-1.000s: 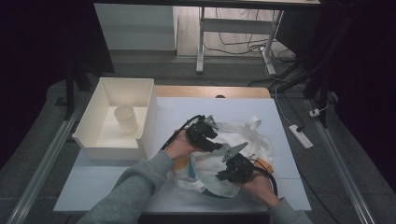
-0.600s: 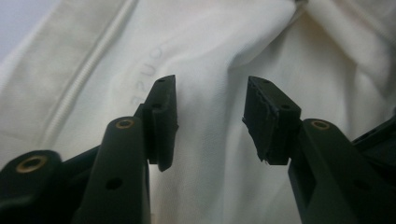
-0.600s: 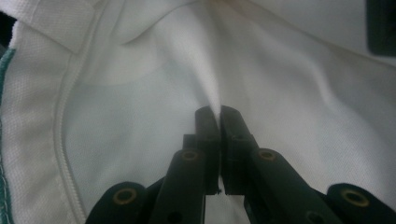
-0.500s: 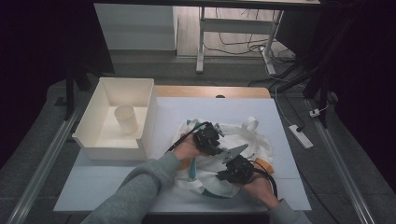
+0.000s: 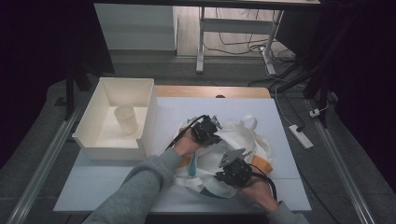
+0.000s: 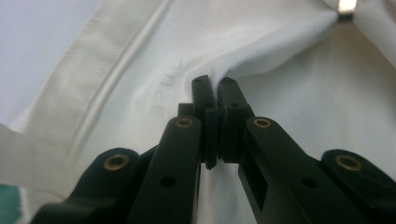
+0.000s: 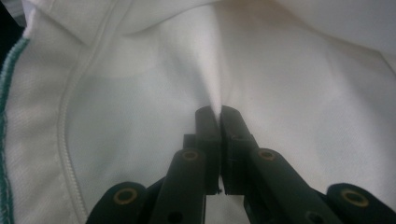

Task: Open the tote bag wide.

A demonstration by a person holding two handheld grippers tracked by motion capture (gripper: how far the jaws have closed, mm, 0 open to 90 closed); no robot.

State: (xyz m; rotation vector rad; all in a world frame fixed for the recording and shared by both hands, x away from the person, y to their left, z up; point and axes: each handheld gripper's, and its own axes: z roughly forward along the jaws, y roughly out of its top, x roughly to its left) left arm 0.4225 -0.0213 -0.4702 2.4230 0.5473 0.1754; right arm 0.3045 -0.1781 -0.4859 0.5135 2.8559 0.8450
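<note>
A crumpled white cloth bag [image 5: 243,140] with loop handles lies on the white table top [image 5: 112,186]. My left gripper [image 5: 214,136] rests on the bag's left part; its jaws have just been closing and now pinch a raised fold of the white fabric [image 6: 280,42]. In the left gripper view the left gripper [image 6: 215,84] has the fold running up from between its tips. My right gripper [image 5: 224,173] sits on the bag's near part. In the right gripper view the right gripper [image 7: 218,112] is shut on a ridge of the same white fabric [image 7: 154,93].
A white open box [image 5: 91,142] stands at the table's left with a pale cup [image 5: 126,119] inside. A power strip [image 5: 300,136] lies off the table's right edge. Orange [image 5: 261,164] and teal [image 5: 192,168] patches show on the bag. Green stitching [image 7: 4,93] edges the fabric.
My left gripper has moved right onto the bag and its jaws have closed on a fold of fabric. The right gripper has stayed where it was, still shut on the fabric.
</note>
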